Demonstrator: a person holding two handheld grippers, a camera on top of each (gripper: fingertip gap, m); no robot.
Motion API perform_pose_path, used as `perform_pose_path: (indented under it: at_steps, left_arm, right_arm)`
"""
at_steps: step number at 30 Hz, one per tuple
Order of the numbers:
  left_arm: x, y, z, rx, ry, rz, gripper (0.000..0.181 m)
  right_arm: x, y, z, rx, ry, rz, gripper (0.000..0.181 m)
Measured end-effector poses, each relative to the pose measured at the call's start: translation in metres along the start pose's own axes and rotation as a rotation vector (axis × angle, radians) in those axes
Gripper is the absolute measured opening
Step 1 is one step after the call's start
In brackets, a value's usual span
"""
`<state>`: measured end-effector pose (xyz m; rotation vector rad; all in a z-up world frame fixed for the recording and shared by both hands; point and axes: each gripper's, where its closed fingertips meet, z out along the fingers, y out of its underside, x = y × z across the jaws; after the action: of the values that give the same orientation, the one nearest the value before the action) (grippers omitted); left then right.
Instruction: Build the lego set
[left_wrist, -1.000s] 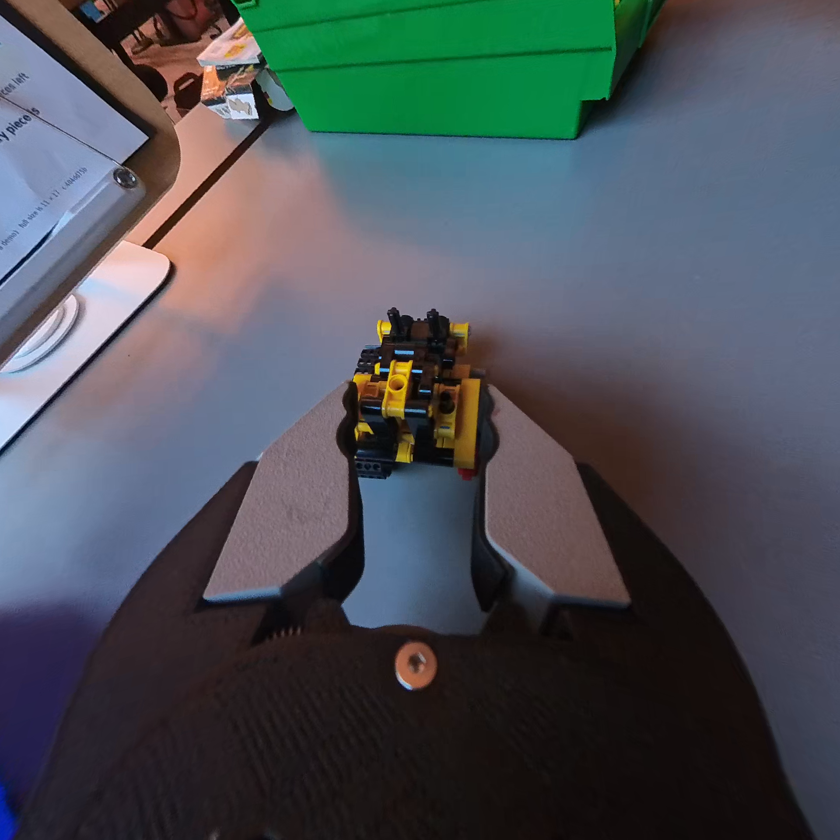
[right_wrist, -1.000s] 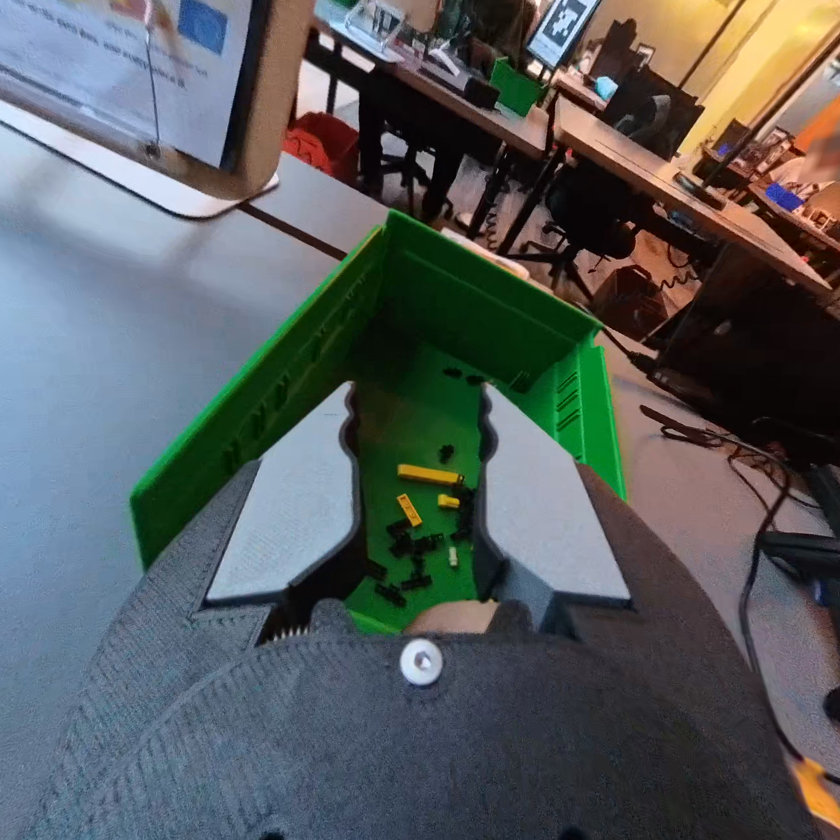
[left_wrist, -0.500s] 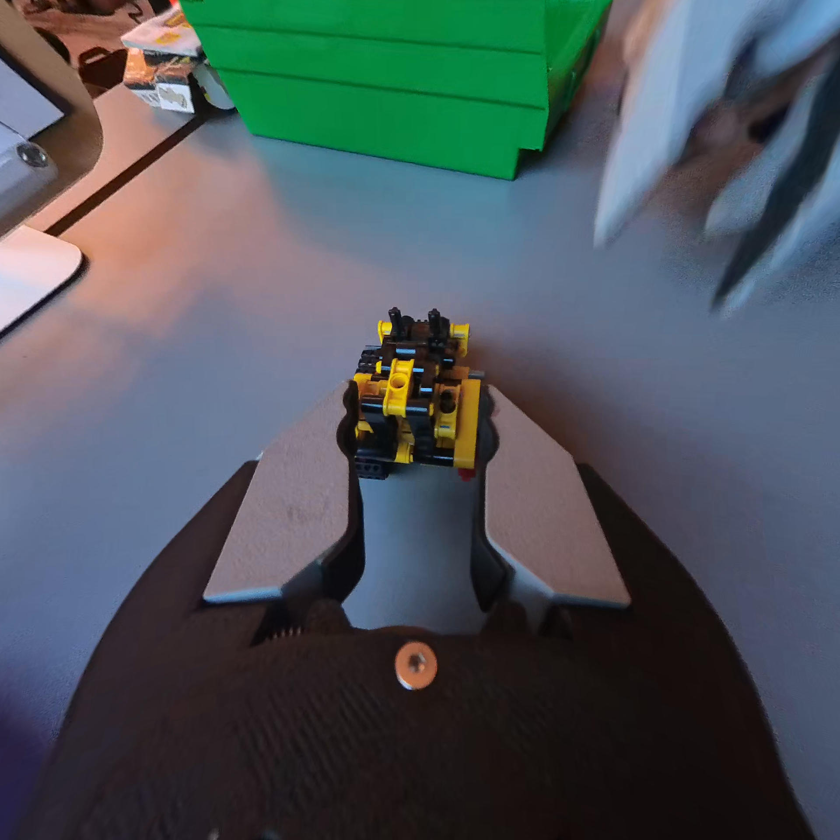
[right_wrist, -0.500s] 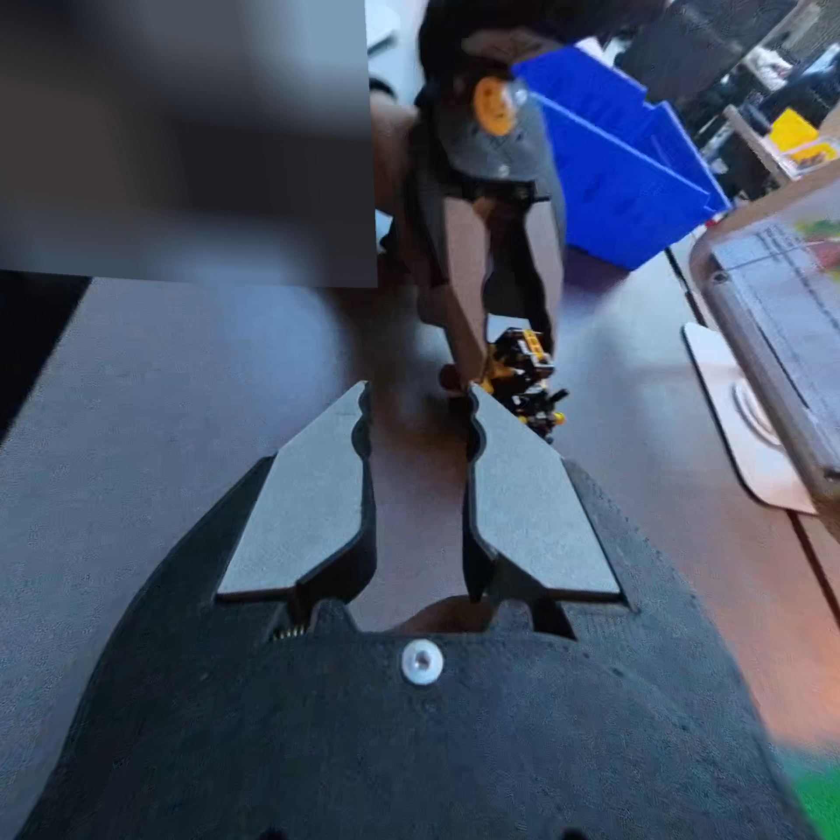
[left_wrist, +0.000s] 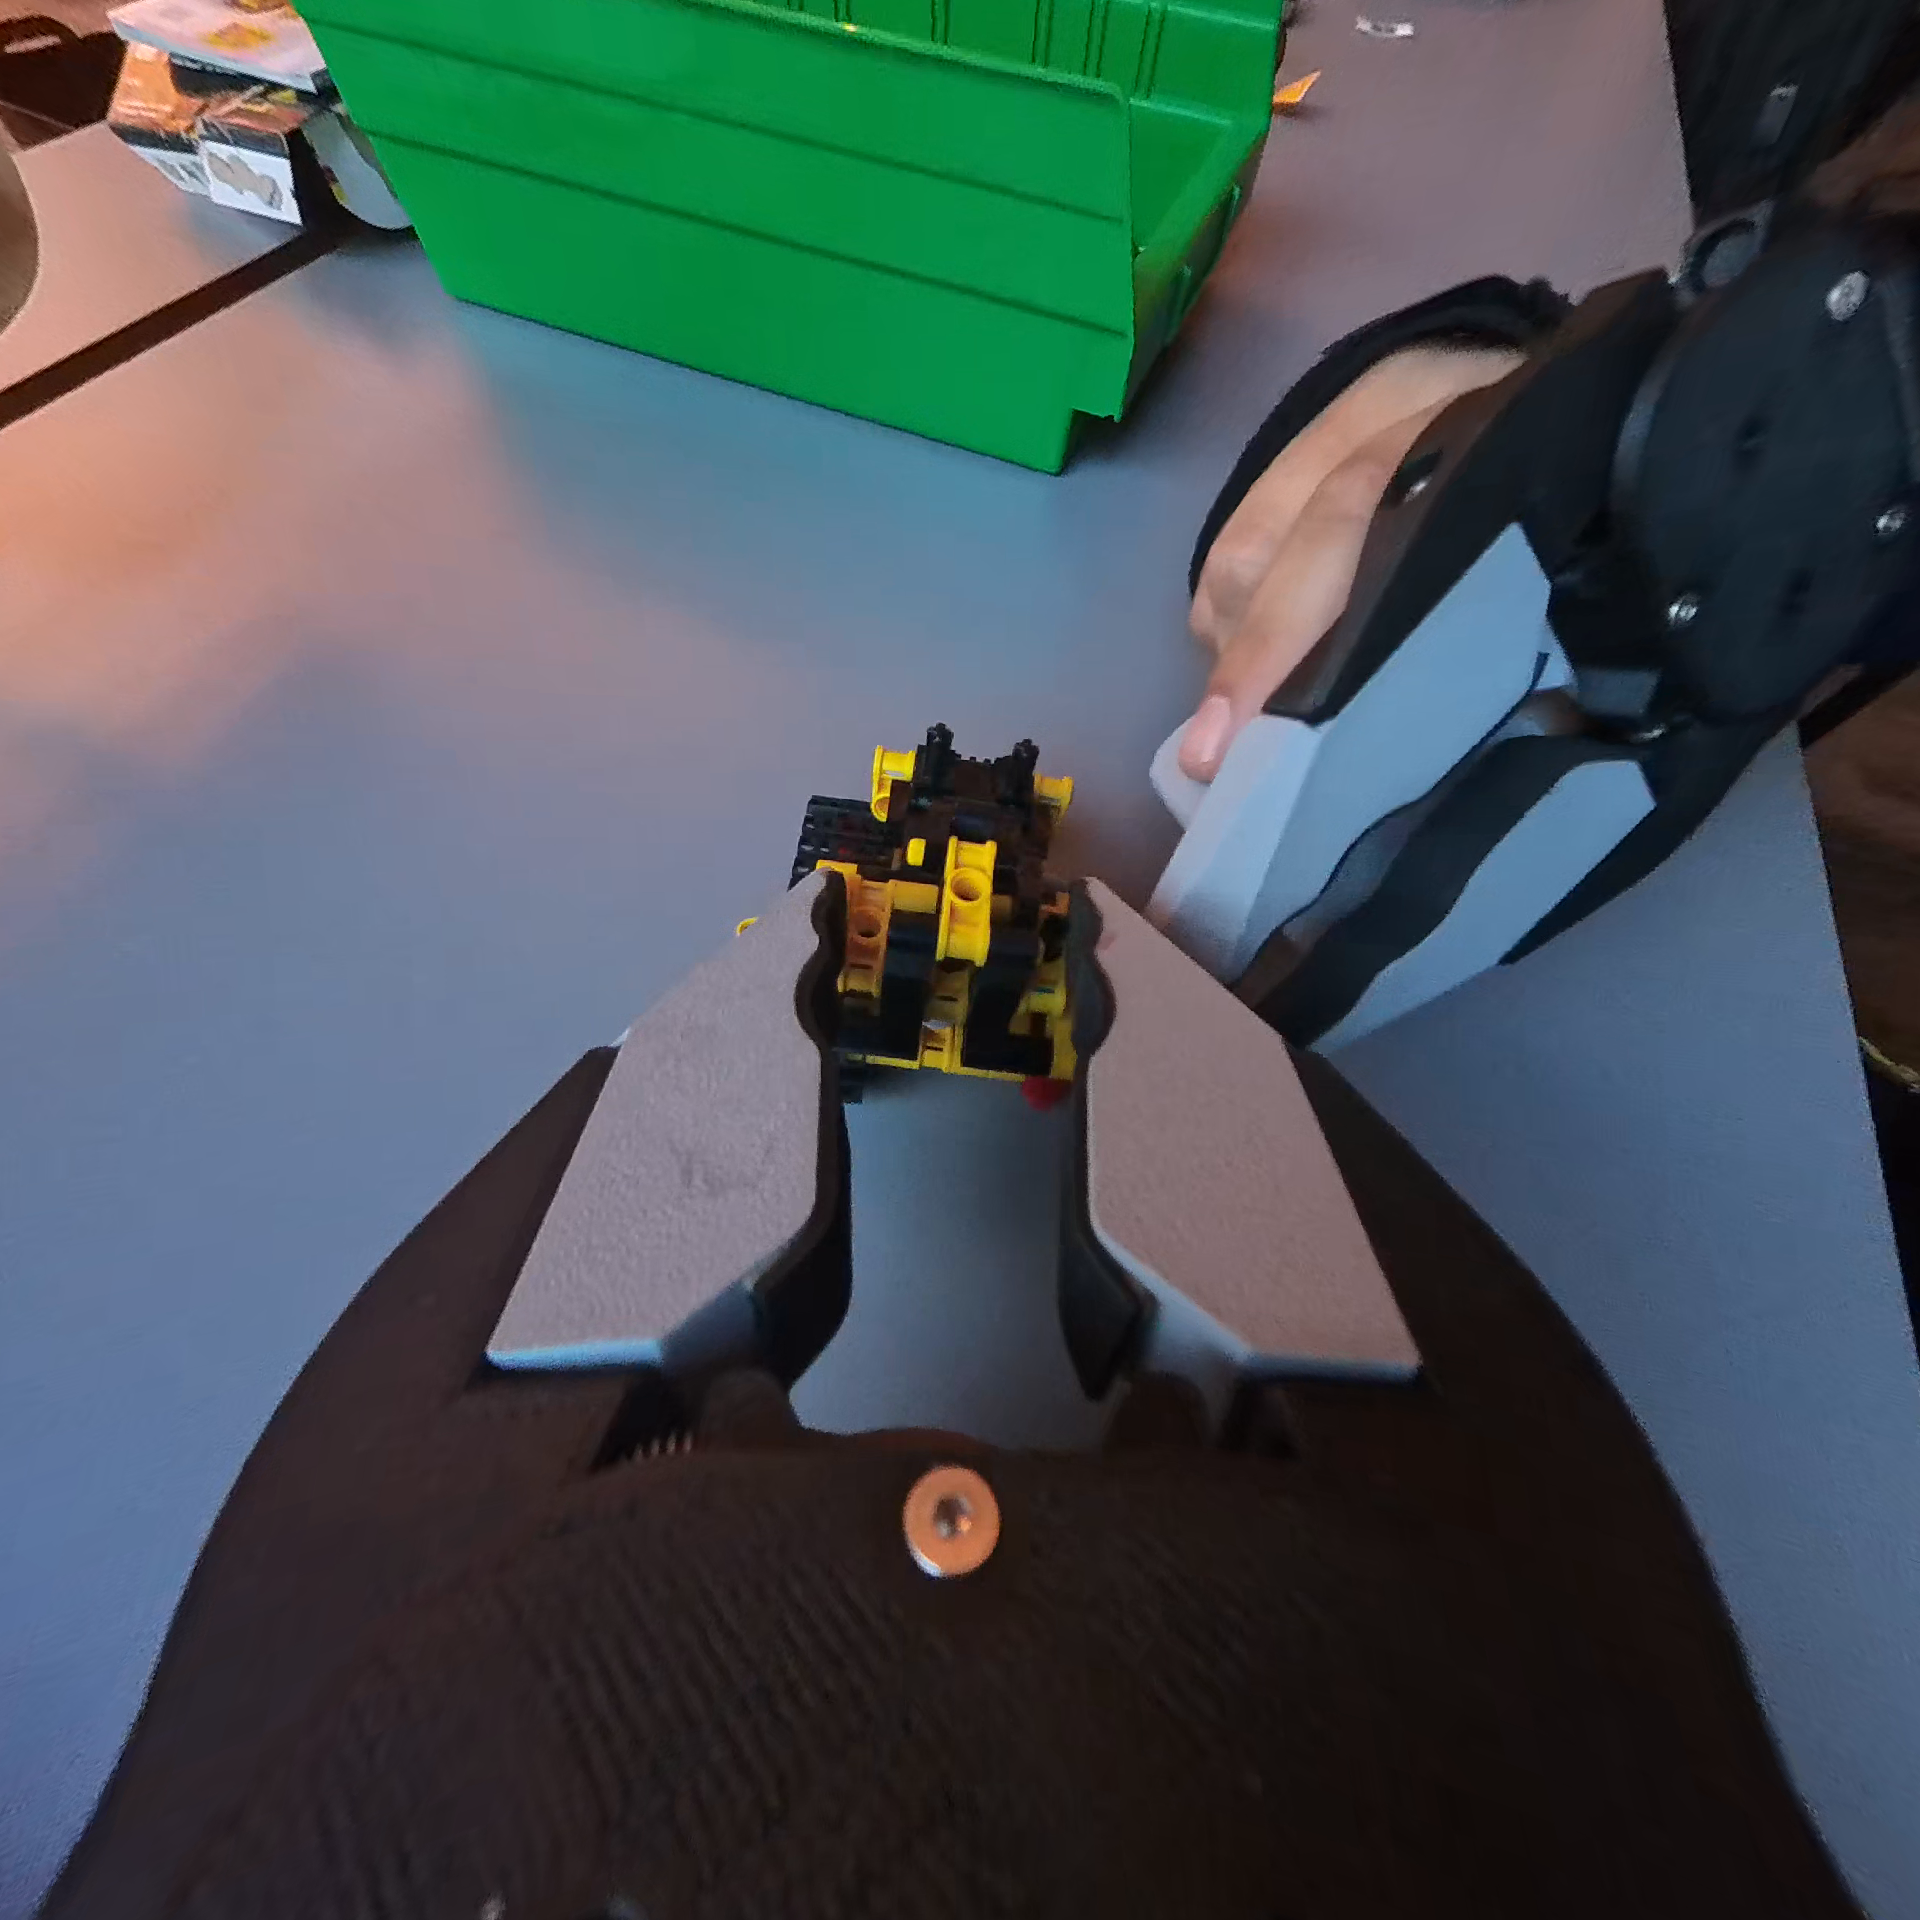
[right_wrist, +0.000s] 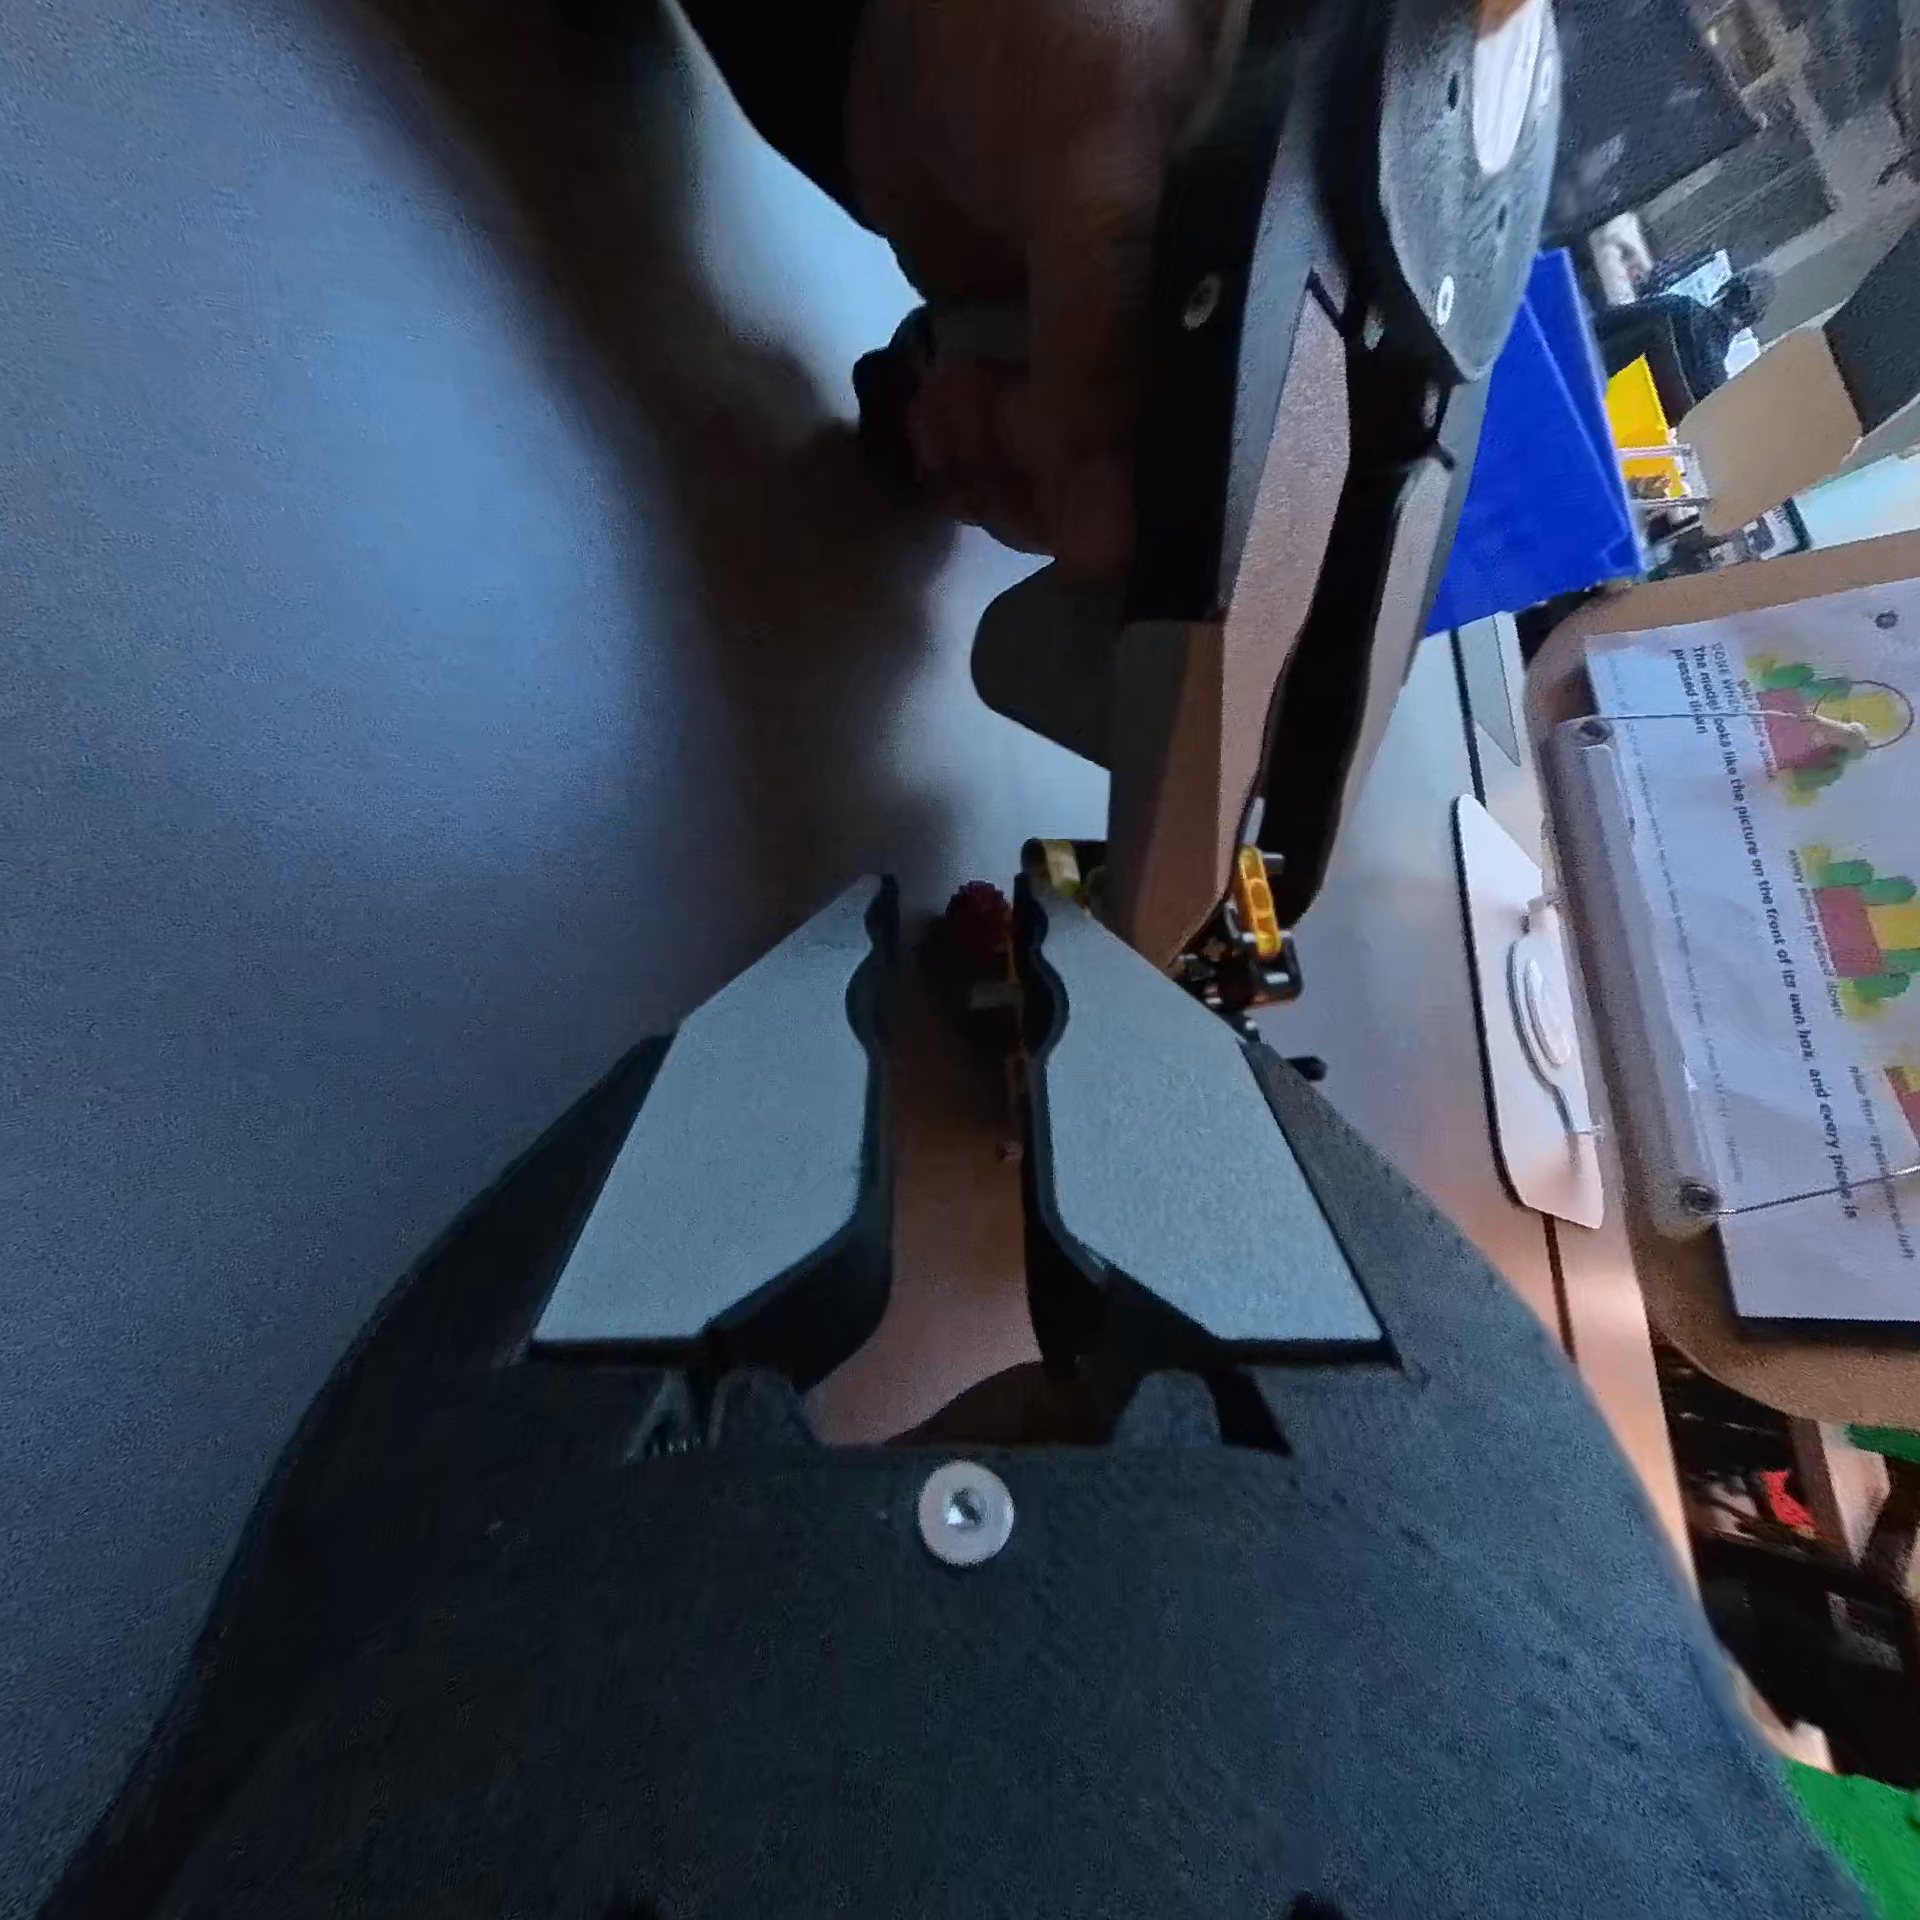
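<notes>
Right gripper (right_wrist: 951, 914) swung over from the bin (left_wrist: 790, 208), narrow, empty, beside my left (left_wrist: 951, 914) clamping the model (left_wrist: 951, 904).

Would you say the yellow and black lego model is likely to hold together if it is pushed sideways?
Probably rigid: the lego model is compact, densely interlocked. Its protruding black pins might pop off. Clamped in the left gripper, it should not slide.

Model (left_wrist: 951, 914): on table (left_wrist: 416, 727), between left gripper (left_wrist: 948, 914) fingertips.
Right gripper (left_wrist: 1195, 914): just right of model, tips beside it.
Bin (left_wrist: 790, 208): behind model, well apart.
Box (left_wrist: 208, 135): left of bin.
</notes>
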<state>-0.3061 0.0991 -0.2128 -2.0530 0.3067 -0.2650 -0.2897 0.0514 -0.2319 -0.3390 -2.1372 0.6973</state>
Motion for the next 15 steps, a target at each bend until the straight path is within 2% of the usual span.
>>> perform_pose_path:
  at_steps: [3, 5, 7, 9, 12, 15]
  left_arm:
    - [-0.002, 0.001, -0.002, -0.016, -0.014, 0.006, 0.039]
    - [-0.005, 0.002, -0.004, -0.029, -0.027, -0.014, 0.039]
    - [-0.004, 0.003, -0.009, -0.049, -0.013, -0.031, 0.039]
    - [0.008, 0.004, -0.014, -0.061, 0.076, -0.077, 0.052]
    - [0.029, 0.008, -0.023, -0.101, 0.235, -0.107, 0.040]
    - [0.013, 0.017, -0.023, -0.145, 0.139, -0.014, 0.039]
  right_arm:
    - [0.000, 0.010, 0.000, -0.035, 0.005, -0.025, 0.018]
    - [0.008, 0.022, -0.003, -0.082, 0.027, -0.009, 0.005]
    - [0.029, 0.038, -0.009, -0.135, 0.121, 0.015, 0.000]
    - [0.057, 0.054, -0.017, -0.178, 0.248, 0.124, 0.010]
    - [0.073, 0.073, -0.023, -0.209, 0.272, 0.326, 0.012]
    - [0.077, 0.081, -0.028, -0.220, 0.272, 0.413, 0.019]
